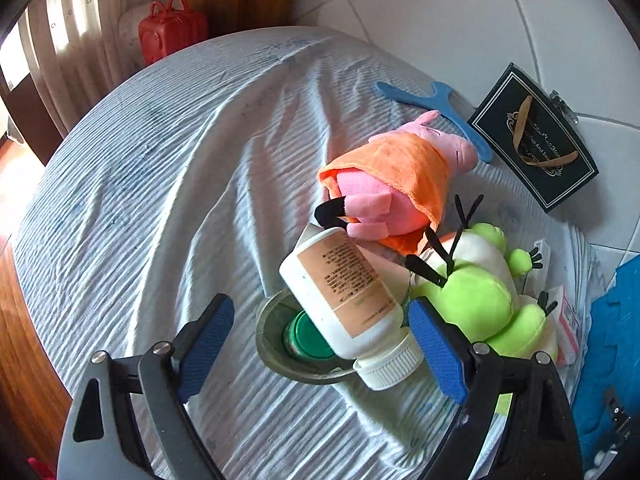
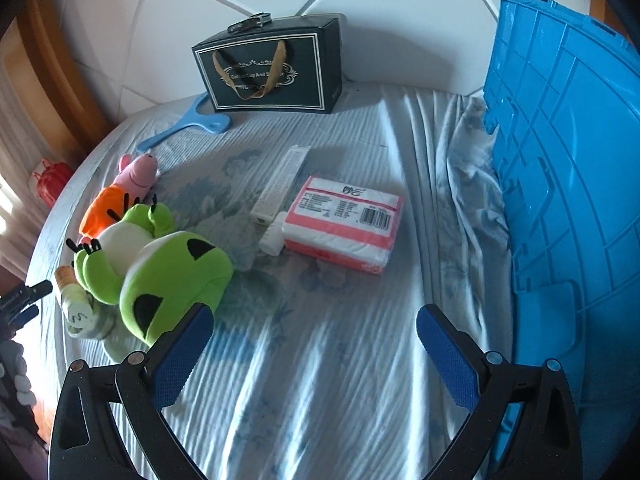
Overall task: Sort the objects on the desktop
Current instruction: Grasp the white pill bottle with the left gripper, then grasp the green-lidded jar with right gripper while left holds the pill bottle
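The step in hand looks like the reach for a first pick, nothing yet lifted; the things lie on a bed [image 1: 168, 168] with a pale striped sheet. At the left, the left hand-held gripper [image 1: 320, 340] hangs released over a white bottle [image 1: 340, 292], its blue pads either side of the ribbed cap but touching nothing; the bottle lies tilted, cap end resting on a round metal dish [image 1: 280, 364] with a green lid [image 1: 304, 336] in it. My guess is the next move calls for lowering and closing across the bottle's body, not the cap. Just beyond lie a pink pig plush [image 1: 400, 184] in orange cloth and a green plush [image 1: 476, 304], touching. Further right, the right hand-held gripper [image 2: 316, 344] is likewise released over bare sheet; a pink-wrapped tissue pack [image 2: 344, 224] lies ahead, a blue crate [image 2: 568, 184] at the far right.
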`<move>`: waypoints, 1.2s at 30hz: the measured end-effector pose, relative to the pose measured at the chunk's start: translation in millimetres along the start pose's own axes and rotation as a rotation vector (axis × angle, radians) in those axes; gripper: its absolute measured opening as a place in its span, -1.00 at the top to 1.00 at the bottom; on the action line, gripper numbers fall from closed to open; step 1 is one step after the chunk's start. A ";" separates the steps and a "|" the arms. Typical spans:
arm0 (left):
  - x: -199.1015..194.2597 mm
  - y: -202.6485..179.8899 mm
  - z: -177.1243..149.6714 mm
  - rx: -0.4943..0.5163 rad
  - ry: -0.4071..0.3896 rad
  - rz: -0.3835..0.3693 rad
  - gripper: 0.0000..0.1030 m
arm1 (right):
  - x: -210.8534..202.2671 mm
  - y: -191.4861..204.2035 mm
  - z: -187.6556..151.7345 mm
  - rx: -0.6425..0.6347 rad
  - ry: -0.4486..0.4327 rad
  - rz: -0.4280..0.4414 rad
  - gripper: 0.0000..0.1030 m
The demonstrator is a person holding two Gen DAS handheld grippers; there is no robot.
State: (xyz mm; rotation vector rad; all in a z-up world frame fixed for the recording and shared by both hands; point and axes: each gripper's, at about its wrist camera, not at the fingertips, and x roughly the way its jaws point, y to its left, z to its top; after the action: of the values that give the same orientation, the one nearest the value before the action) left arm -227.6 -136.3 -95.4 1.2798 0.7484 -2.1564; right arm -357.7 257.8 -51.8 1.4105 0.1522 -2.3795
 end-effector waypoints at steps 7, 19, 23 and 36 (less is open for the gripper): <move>44.9 -20.3 9.5 0.034 0.105 0.026 -0.42 | 28.2 -10.8 13.3 0.014 0.021 0.028 -1.00; 9.9 16.9 25.4 0.085 -0.023 0.035 -0.05 | 86.1 14.2 30.0 0.013 0.142 0.076 -0.99; 11.0 52.5 32.0 0.084 -0.031 0.096 -0.01 | 104.9 29.8 33.4 0.029 0.177 0.081 -0.44; 37.9 96.9 8.5 0.195 -0.013 0.160 -0.01 | 27.9 152.3 24.1 -0.202 0.042 0.296 -0.08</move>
State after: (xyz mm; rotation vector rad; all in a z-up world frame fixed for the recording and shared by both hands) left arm -183.3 -216.9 -144.8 1.3712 0.4217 -2.1458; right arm -333.9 102.9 -49.7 1.2906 0.1767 -2.0345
